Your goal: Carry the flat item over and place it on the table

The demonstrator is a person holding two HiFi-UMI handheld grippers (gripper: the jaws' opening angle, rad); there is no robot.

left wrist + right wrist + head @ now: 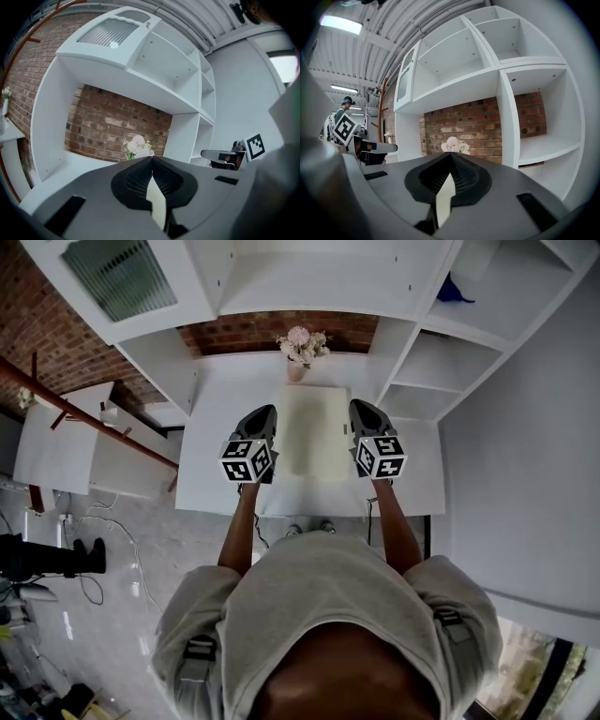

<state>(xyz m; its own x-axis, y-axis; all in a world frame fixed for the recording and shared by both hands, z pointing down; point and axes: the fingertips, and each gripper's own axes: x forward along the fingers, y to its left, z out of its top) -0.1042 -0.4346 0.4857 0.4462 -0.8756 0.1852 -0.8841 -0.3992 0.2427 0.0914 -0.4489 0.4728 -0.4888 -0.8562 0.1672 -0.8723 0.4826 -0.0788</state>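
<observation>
**White alcove: 1 flat panel clamped between your 2 grippers**

White shelving frames a red brick back wall, and a white table sits in the alcove below you. You hold 1 flat, pale cream rectangular panel. Its face is plain and matte, its long sides run away from you, and it lies roughly level. In the head view it sits over the middle of the table, and its far edge is just short of 1 small pink vase of pale pink and white flowers. I cannot tell whether the panel touches the tabletop.

Your left gripper is clenched on the panel's left edge. In the left gripper view a thin cream sliver is pinched between its dark ribbed pads. Your right gripper is clamped the same way on the right edge, with the same sliver between its pads. In all there are 2 grippers, each with 1 marker cube, 1 panel and 1 vase.
</observation>
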